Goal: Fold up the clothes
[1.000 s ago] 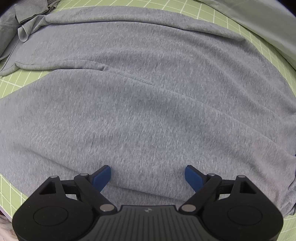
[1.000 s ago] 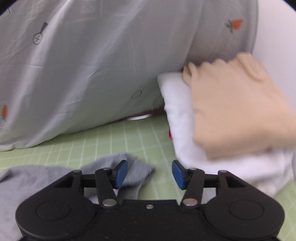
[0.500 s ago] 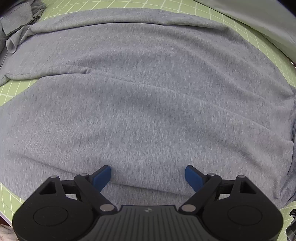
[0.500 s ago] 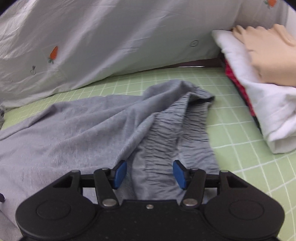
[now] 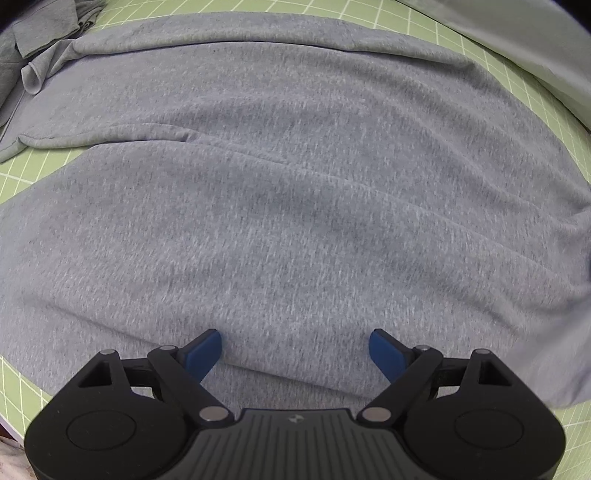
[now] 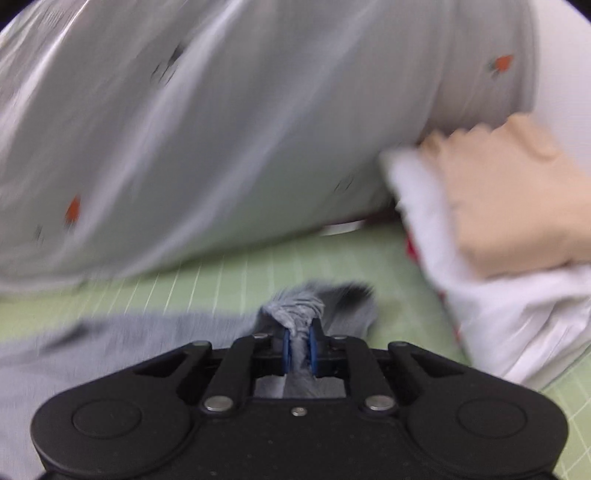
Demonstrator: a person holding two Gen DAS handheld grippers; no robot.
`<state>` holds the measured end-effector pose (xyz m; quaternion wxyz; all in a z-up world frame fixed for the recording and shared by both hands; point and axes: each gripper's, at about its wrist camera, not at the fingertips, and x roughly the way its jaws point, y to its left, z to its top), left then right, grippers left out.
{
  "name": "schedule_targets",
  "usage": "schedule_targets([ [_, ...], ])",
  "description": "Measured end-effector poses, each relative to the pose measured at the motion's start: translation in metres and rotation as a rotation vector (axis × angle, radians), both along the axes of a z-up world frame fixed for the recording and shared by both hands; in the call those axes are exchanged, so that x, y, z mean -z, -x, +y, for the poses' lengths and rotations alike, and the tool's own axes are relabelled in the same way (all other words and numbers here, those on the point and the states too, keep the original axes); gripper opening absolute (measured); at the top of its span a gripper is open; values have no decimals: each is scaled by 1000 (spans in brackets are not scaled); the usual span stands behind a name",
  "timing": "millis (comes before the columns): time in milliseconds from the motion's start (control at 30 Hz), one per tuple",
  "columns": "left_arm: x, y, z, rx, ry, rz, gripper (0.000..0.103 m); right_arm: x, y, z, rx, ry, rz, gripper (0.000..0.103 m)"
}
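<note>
A grey knit garment [image 5: 295, 206] lies spread over the green grid mat [image 5: 22, 173], filling most of the left wrist view. My left gripper [image 5: 295, 350] hovers low over its near edge, open, blue fingertips [image 5: 207, 349] wide apart with only flat cloth between them. In the right wrist view my right gripper [image 6: 297, 349] is shut on a bunched ribbed cuff of the grey garment [image 6: 295, 310], which sticks out past the blue pads and is lifted off the mat [image 6: 229, 273]. The right view is motion-blurred.
A pale grey sheet with small orange prints [image 6: 207, 129] rises behind the mat. A stack of folded clothes, beige [image 6: 517, 199] on white [image 6: 517, 325], sits at the right. More crumpled grey fabric [image 5: 33, 33] lies at the far left.
My right gripper has closed on the ribbed cuff it was open over and has lifted and swung it; the view now faces the sheet and the stack. The left gripper stays open, barely shifted.
</note>
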<state>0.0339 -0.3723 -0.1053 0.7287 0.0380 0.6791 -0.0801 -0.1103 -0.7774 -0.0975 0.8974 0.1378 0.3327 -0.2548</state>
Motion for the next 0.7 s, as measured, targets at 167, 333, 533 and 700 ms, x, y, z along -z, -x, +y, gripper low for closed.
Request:
schedule_targets([
  [167,0,-3,-1,-1,10,-9,88,0,9,-14,122,5,-15,54],
  [333,5,-3,6,-36,-2,6,88,11,76,-3,351,-183,-76,79],
  [533,0,3,6,-19,20,-1,88,32,114,28,465,-395,-67,80],
  [700,-15,15,21,-53,59,-42,88,41,105,50,370,-492,-94,79],
])
